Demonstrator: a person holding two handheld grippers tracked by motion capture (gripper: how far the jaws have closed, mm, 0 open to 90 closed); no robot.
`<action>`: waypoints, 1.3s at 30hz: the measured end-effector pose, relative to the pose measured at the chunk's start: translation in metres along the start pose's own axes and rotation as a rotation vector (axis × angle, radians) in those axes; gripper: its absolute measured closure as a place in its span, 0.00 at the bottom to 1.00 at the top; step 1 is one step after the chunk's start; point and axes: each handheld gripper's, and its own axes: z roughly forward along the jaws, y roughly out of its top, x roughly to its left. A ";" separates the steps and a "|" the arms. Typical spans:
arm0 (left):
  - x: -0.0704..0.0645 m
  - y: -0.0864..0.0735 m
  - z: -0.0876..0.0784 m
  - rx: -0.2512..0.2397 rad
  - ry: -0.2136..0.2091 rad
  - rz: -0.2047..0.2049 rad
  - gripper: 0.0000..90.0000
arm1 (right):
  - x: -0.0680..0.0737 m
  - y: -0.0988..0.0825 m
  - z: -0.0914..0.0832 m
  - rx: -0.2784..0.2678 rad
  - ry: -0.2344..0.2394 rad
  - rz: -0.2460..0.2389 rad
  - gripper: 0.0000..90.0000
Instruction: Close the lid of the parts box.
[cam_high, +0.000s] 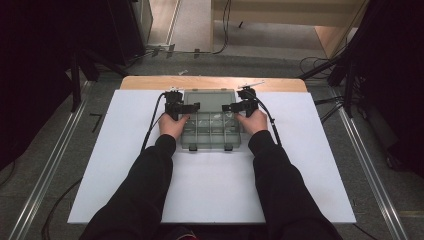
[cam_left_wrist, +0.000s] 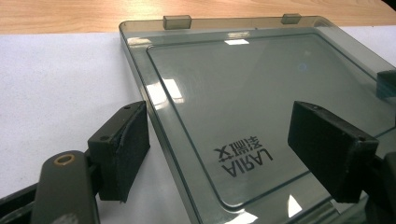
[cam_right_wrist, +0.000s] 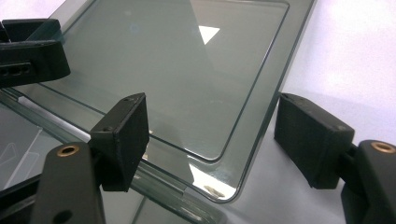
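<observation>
Smoky grey see-through lid with black lettering; white board; pale wooden table; black sleeves.

- Both forearms in black sleeves come in from the bottom of the high view, angled inward and forward.
- Left hand holds left gripper, jaws pointing right toward the other gripper.
- Right hand holds right gripper, jaws pointing left.
- Left gripper view: jaws spread wide, pads apart, nothing clamped.
- Right gripper view: jaws spread wide too.
- Cables trail back along both wrists.
</observation>
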 end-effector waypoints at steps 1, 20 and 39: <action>0.000 0.000 0.000 0.000 0.000 0.000 0.23 | 0.000 0.000 0.000 0.003 0.002 0.001 0.29; 0.009 0.003 -0.007 0.035 -0.065 -0.055 0.30 | 0.001 -0.006 -0.001 -0.053 0.005 -0.001 0.32; 0.010 0.010 -0.017 -0.057 -0.082 -0.042 0.53 | 0.010 0.001 -0.015 -0.095 -0.079 -0.047 0.44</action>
